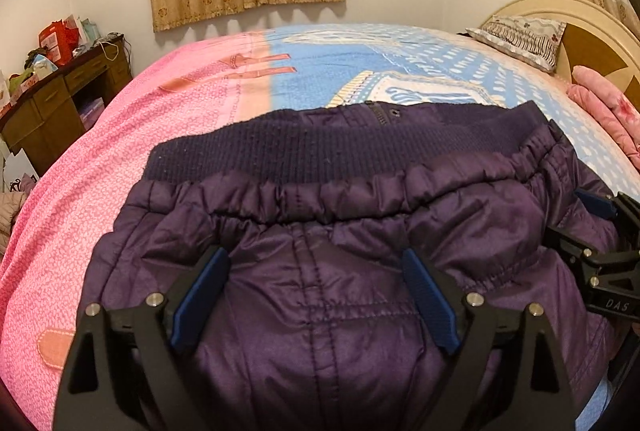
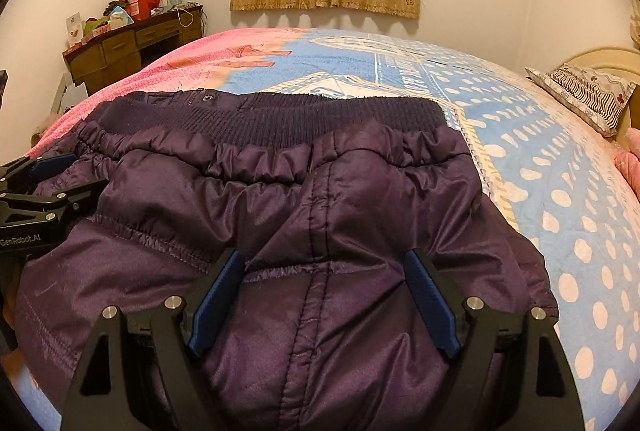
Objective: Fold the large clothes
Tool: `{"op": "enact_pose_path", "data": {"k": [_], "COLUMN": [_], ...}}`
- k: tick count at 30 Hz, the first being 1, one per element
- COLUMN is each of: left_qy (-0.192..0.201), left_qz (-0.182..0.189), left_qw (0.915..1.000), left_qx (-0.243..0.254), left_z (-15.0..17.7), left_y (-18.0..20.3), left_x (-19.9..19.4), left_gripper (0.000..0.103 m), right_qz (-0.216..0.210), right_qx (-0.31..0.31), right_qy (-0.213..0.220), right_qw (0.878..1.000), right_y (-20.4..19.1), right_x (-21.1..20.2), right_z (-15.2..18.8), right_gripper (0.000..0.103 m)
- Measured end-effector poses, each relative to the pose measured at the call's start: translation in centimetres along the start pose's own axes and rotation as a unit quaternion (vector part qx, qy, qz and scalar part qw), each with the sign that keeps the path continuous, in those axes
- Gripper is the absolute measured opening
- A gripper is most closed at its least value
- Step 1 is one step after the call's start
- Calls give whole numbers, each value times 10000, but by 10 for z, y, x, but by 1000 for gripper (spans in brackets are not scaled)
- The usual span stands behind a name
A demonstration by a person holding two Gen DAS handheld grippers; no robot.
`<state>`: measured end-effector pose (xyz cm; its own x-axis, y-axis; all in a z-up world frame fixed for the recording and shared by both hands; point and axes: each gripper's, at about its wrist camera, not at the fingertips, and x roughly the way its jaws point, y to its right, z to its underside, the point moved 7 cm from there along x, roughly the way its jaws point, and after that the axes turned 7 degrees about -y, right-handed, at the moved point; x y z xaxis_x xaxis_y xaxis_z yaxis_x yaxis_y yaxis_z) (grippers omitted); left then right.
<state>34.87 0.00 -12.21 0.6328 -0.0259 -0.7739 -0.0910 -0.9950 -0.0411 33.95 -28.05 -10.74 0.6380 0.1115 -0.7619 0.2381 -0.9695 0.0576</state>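
Purple padded jacket (image 1: 320, 231) spread on bed (image 1: 120, 159), ribbed hem toward far edge. Left gripper (image 1: 316, 263), right gripper (image 2: 324, 263) side by side over jacket, both spread wide, gripping nothing.

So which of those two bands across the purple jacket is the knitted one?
The far band: the ribbed dark navy hem at the jacket's edge, by the snap. The nearer one is a puckered elastic gather in shiny quilted fabric, closer to both open grippers.
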Motion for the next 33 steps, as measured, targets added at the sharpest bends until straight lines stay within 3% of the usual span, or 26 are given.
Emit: {"op": "enact_pose_path", "data": {"k": [20,23,28,30,33], "left_qy": [-60,-142,462,662,824], "left_qz": [-3,-188,-446,-396,-505], "left_qw": [10000,9992,9954,9948,9949], "left_qx": [53,310,711,669,280], "left_z": [-1,-4,-2,1,7], "left_y": [1,4,1,-6,-38], "left_x": [-5,-18,-63,-75,-78], "left_gripper": [92,92,92,100,101], "right_qz": [251,279,461,306,169], "right_qx": [-148,-209,-200,-155,-167], "right_qy": [-38,125,139,335,690], "right_qw": [9996,9993,9986,9989,9973], "right_y": [-7,-8,-13,-20,-40], "right_x": [1,-10,-30,-50,-74], "right_z": [-6,-3,-1,-6,-12], "right_gripper": [85,86,87,87,88]}}
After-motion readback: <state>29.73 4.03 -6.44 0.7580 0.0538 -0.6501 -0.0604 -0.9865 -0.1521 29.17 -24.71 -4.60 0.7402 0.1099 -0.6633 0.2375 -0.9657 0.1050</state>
